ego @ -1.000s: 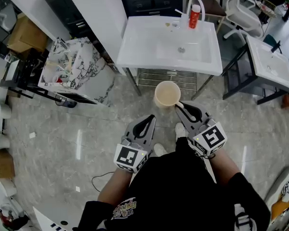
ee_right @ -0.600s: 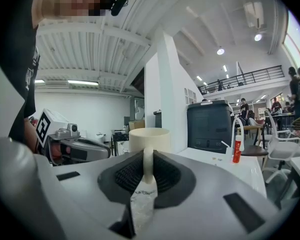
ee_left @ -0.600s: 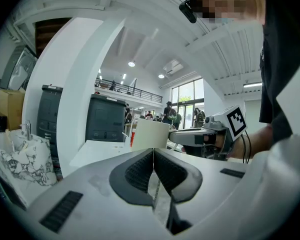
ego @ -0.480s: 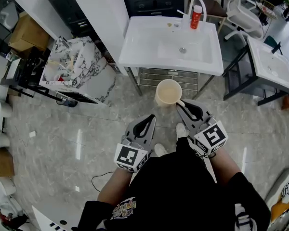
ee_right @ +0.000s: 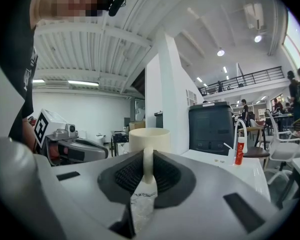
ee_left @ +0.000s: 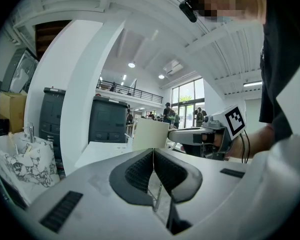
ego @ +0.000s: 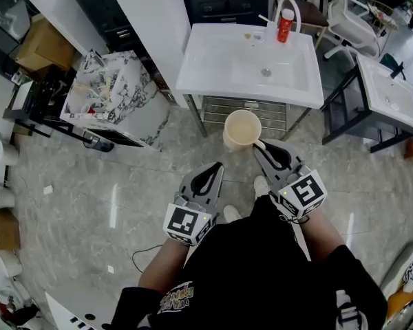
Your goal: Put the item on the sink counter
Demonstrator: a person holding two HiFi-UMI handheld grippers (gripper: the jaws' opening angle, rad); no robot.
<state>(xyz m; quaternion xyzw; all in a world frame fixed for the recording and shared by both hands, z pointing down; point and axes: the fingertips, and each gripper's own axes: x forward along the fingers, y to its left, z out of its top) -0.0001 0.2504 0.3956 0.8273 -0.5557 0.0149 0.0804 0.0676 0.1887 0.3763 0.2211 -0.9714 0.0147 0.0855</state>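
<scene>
Sink counter: the white ceramic basin on its metal frame (ego: 213, 67) is standing ahead of the person, well apart from both tools, and its flat rim left of the bowl is lying bare.
Mug: the cream, round ceramic mug (ego: 241, 129) is hanging upright in the air between the person and the counter's front edge, with its handle pointing back toward the person.
Right gripper: the right gripper (ego: 263, 150) is clamping the mug's handle between its ribbed pads and pointing forward, roughly level.
Left gripper: the left gripper (ego: 212, 170) is riding beside it with its jaws meeting on nothing.
Deciding relation: the counter is lying straight ahead along the right gripper's long axis. That hand is nearer and is already carrying the mug, so the move probably calls for a forward reach, then a lowering.
Red bottle: the slim red bottle (ego: 284, 25) is standing at the back rim, well apart from the bare side.
</scene>
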